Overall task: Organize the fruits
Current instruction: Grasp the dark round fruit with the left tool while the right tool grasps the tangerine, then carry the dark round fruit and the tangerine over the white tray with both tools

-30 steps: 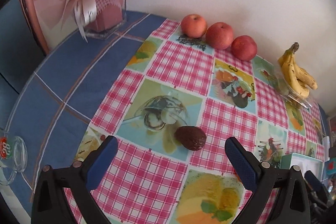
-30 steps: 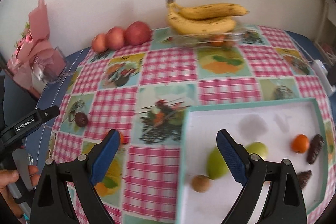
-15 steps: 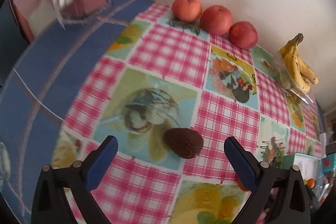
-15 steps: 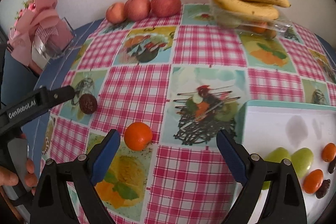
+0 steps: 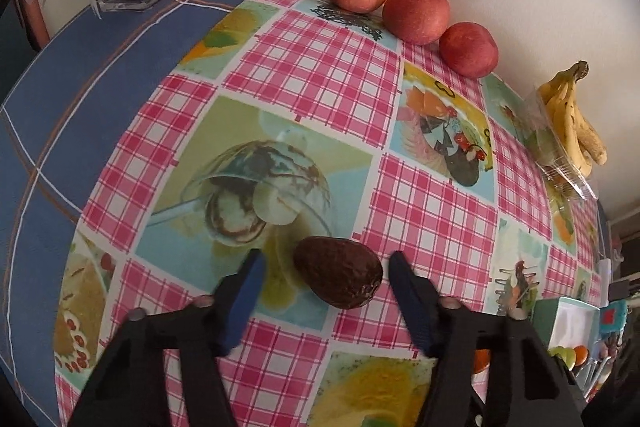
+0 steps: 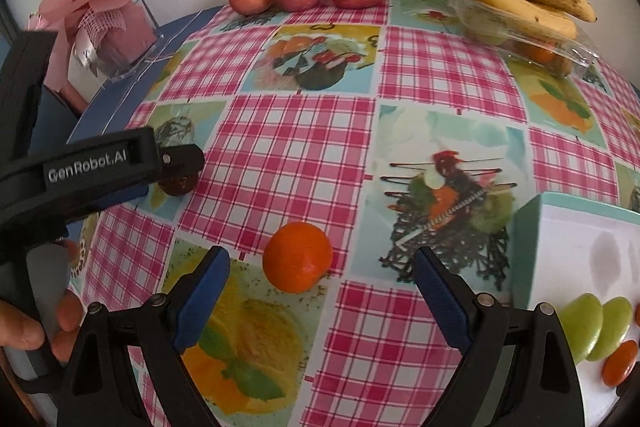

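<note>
left tool (image 5: 324, 263): my jaws had just been closing around the avocado (image 5: 339, 271), one on each side, pads not yet pressing it.
right tool (image 6: 320, 271): mine hung released, jaws wide, the orange (image 6: 297, 257) between the tips, untouched.
avocado: lay on the counter (image 5: 312, 75), well apart from the three apples (image 5: 416, 14) by the wall.
orange: sat near the avocado, on the side toward the tray (image 6: 580, 223).
tray: held green and orange pieces.
</note>
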`<state>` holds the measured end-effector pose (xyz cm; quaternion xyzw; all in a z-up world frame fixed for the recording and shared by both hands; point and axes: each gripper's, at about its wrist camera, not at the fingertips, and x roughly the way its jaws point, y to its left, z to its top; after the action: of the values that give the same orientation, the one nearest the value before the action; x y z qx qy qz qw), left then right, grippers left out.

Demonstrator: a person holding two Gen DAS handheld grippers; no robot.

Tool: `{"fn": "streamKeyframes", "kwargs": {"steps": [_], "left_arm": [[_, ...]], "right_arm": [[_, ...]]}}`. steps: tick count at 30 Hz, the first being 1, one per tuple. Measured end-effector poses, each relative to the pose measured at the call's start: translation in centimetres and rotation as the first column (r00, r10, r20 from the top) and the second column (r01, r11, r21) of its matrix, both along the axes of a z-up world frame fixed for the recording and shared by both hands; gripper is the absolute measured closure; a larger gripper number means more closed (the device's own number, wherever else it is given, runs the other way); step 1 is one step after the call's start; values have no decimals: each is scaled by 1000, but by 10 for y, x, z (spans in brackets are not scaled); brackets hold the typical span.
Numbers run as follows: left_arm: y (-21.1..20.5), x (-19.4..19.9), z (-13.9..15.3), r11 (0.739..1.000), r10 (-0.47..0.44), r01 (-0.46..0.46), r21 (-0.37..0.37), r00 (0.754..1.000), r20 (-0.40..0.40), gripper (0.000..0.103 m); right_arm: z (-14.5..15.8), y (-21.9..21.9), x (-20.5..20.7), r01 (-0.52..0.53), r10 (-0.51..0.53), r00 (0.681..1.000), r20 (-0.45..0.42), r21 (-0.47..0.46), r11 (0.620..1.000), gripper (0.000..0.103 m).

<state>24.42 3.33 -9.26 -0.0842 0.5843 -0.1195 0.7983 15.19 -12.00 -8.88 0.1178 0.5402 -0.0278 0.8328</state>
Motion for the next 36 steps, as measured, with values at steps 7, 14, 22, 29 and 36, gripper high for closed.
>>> {"fn": "streamKeyframes", "kwargs": {"steps": [7,14,22,29,36], "left_arm": [[-2,1,0,999,-6,5,-45,1000,-22,55],[7,-3,7,999,17,-18,-40,1000,-15,55],[11,-8,15,999,25,-25,-40,1000,-11,55],[3,-20,33,999,31,-31,-17,999,23,55],[-17,-37,54,1000,-9,9,7,997,70,55]], "right_arm": [[-1,4,2,-22,22,1000,0,-11,1000,30],[1,9,1,-39,39,999,4,-21,999,60],[11,4,-6,-25,25,999,19,6,1000,67],[37,-14,-25,19,-19,998,61,8,1000,67],[65,-38,-54,74,-71,990,121,-21,997,67]]}}
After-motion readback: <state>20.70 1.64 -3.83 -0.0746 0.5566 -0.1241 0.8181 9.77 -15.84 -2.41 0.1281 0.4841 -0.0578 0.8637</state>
